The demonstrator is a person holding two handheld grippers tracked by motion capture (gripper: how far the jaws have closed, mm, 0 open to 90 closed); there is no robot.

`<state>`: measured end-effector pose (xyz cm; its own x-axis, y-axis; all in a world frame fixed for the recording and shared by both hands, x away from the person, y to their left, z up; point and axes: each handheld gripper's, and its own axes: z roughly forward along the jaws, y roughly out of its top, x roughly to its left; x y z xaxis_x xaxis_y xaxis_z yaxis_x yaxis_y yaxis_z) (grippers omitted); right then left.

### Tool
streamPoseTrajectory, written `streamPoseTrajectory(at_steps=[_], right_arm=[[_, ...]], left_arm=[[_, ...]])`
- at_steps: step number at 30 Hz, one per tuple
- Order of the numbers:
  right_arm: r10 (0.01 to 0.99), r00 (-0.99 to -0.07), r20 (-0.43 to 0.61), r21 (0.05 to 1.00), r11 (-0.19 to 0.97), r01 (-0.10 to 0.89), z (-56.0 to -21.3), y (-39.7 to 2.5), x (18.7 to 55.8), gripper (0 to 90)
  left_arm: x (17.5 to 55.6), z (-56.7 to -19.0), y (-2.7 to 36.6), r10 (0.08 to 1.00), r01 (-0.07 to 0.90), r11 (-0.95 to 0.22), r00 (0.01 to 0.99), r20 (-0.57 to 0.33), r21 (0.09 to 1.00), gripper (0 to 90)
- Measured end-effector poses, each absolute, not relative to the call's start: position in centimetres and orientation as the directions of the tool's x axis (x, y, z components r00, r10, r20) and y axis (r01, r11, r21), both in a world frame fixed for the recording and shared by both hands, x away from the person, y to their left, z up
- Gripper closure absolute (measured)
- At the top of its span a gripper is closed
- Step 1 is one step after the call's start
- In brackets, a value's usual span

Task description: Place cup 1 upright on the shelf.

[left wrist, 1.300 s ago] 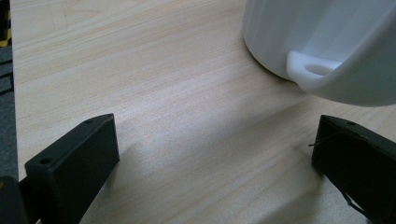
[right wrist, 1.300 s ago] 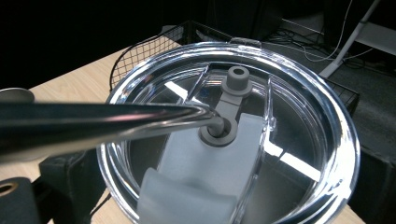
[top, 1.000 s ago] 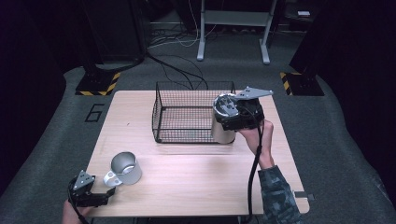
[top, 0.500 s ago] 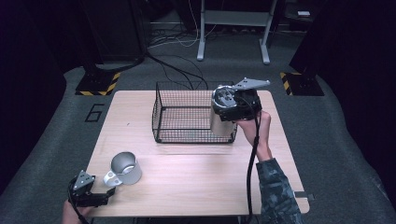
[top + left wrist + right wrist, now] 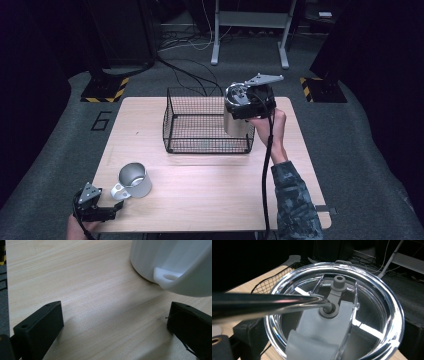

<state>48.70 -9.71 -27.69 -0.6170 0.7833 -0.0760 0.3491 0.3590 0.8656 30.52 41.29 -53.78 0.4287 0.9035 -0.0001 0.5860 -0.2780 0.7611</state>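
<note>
High view, right of centre: we hold the upright lidded tumbler [image 5: 239,122] in our right gripper [image 5: 248,102] above the wire basket's [image 5: 172,131] right end; left gripper [image 5: 95,205] idles wide beside the mug [image 5: 134,180].

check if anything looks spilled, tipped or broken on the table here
Nothing stands out. The white mug stands upright on the table, just ahead of the open left tongs. The right tongs hold a lidded steel tumbler upright at the wire basket's right end. No spill or damage is visible.
</note>
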Motion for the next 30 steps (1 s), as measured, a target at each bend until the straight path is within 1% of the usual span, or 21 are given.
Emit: streamPoseTrajectory(at_steps=[14, 30], right_arm=[[0.807, -0.587, -0.063, 0.857, 0.346, 0.383, -28.8, -9.4, 51.3, 3.3], [0.832, -0.554, -0.041, 0.831, 0.336, 0.443, -31.5, -8.8, 54.7, 3.3]], left_arm=[[30.5, -53.8, 41.3, 0.904, 0.585, -0.277, 0.428, 0.000, 0.763, 0.4], [30.5, -53.7, 41.4, 0.901, 0.592, -0.284, 0.434, -0.002, 0.754, 0.5]])
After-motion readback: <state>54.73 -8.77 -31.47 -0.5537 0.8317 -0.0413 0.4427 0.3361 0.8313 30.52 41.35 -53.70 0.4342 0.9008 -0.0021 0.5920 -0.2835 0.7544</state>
